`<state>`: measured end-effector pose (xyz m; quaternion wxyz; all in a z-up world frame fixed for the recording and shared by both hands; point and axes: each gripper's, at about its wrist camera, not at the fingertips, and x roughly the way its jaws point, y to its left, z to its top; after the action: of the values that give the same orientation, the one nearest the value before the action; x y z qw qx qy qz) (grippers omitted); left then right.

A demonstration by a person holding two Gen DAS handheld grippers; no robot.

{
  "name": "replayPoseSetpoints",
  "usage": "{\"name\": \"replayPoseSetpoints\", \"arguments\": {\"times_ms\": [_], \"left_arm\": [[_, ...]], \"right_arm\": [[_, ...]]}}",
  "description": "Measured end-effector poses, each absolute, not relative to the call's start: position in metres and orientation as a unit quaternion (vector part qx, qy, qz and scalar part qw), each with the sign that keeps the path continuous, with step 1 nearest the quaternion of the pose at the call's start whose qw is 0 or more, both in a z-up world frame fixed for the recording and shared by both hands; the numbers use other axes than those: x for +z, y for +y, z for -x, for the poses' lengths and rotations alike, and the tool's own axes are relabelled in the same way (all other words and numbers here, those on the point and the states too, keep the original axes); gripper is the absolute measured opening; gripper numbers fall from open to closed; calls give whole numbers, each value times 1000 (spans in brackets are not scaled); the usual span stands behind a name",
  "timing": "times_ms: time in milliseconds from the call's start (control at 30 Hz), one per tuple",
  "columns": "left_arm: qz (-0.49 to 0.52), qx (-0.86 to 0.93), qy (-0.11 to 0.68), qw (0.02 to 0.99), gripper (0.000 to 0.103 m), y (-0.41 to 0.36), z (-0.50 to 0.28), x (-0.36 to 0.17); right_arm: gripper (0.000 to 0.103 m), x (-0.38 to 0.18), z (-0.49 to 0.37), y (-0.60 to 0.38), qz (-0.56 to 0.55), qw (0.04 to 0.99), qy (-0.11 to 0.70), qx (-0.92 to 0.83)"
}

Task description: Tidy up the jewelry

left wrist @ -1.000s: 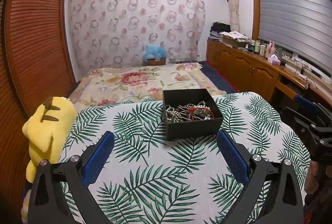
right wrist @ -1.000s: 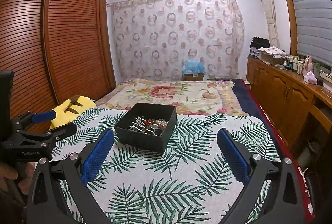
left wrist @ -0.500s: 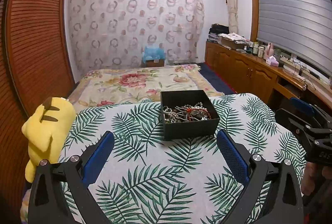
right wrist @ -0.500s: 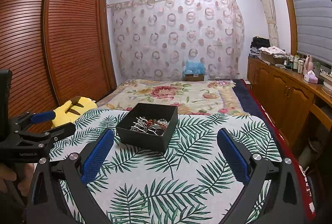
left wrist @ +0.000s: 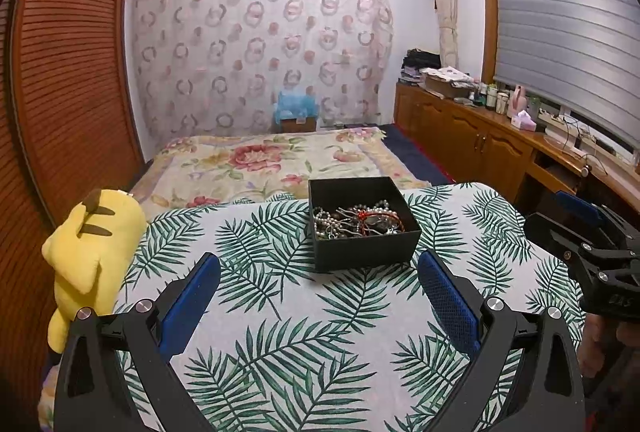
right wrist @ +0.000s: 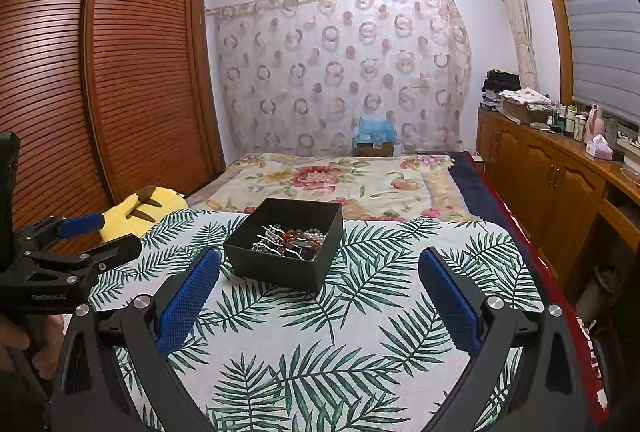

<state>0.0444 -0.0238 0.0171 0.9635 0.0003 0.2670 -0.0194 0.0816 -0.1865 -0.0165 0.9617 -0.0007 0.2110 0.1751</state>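
Note:
A black open box stands on the palm-leaf tablecloth, holding a tangle of jewelry: pearl strands, a red bracelet and metal pieces. It also shows in the right wrist view with the jewelry inside. My left gripper is open and empty, a short way in front of the box. My right gripper is open and empty, near the box's front right corner. Each gripper shows at the edge of the other's view, the right and the left.
A yellow plush toy lies at the table's left edge. Beyond the table is a bed with a floral cover. Wooden cabinets run along the right wall and a slatted wardrobe along the left.
Both grippers have drawn back slightly and lifted, so the box sits a little farther away in both views. Both stay open and empty.

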Motion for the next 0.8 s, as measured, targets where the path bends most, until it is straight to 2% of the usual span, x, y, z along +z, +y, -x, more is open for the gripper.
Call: {"name": "replayPoseSetpoints", "arguments": {"times_ms": [800], "left_arm": [[0,-21,264,964,95,-29,-41,23]], "right_arm": [[100,-19,-81,-185,-1,962,210,175]]}}
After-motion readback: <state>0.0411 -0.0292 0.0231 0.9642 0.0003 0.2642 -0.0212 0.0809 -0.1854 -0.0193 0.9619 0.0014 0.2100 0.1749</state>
